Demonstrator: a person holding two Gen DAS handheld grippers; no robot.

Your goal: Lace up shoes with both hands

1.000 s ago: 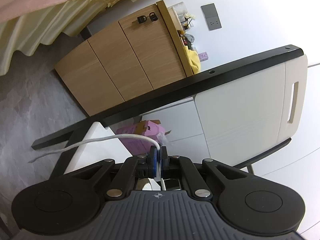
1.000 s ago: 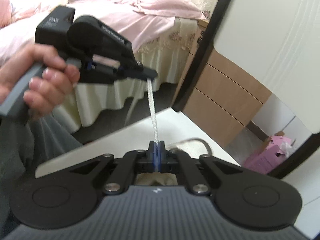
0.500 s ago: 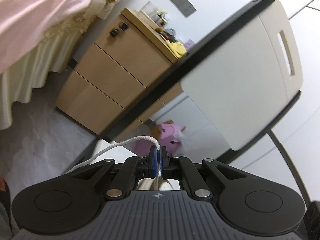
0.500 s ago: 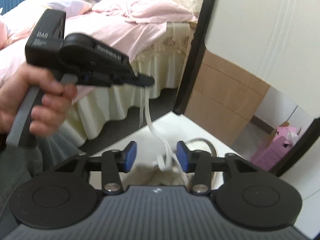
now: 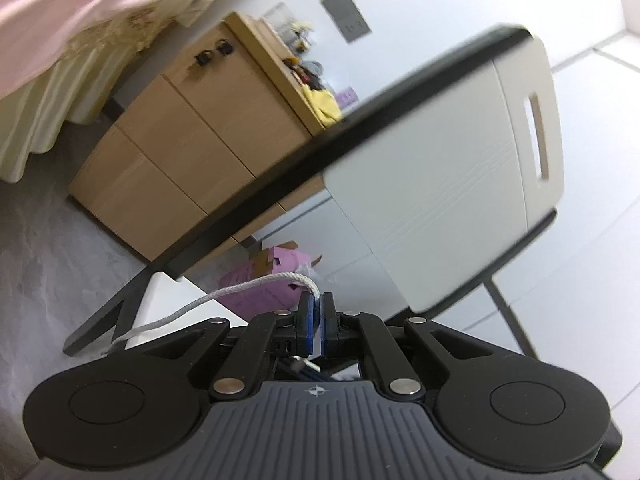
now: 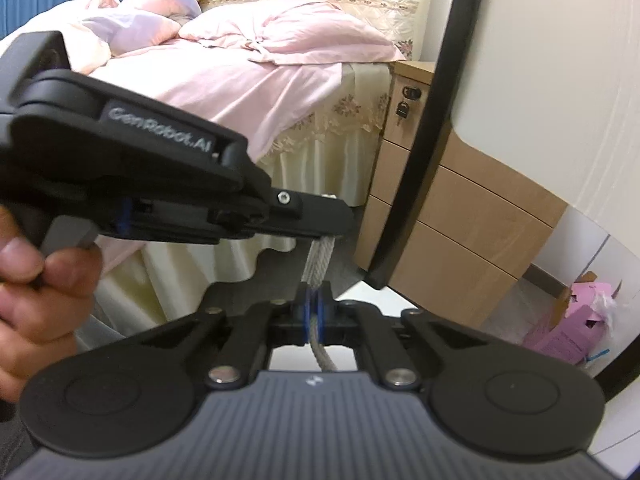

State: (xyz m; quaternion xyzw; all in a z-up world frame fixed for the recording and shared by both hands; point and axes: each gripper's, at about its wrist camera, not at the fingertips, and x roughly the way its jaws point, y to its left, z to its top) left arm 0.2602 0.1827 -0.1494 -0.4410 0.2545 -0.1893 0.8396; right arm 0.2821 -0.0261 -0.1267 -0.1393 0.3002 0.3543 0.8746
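My left gripper [image 5: 317, 305] is shut on a white shoelace [image 5: 224, 294]; the lace arcs out of its blue pads and trails down to the left. In the right wrist view, my right gripper [image 6: 314, 297] is shut on the same white lace [image 6: 320, 258], a short way below the left gripper's tip [image 6: 334, 229]. The short stretch of lace between the two grippers runs straight up. A hand [image 6: 38, 292] holds the left gripper's handle at the left. The shoe is hidden below the grippers.
A white chair back [image 5: 448, 208] with a black frame [image 5: 304, 168] stands close ahead. Behind it are a wooden drawer cabinet [image 5: 180, 148], a pink box [image 5: 264, 280] on the floor and a bed with pink covers [image 6: 240, 64]. A white tabletop corner [image 5: 168, 300] lies below.
My right gripper opened, let go of the lace, moved closer to the left gripper's tip and shut on the lace again. The left gripper rolled while keeping its grip.
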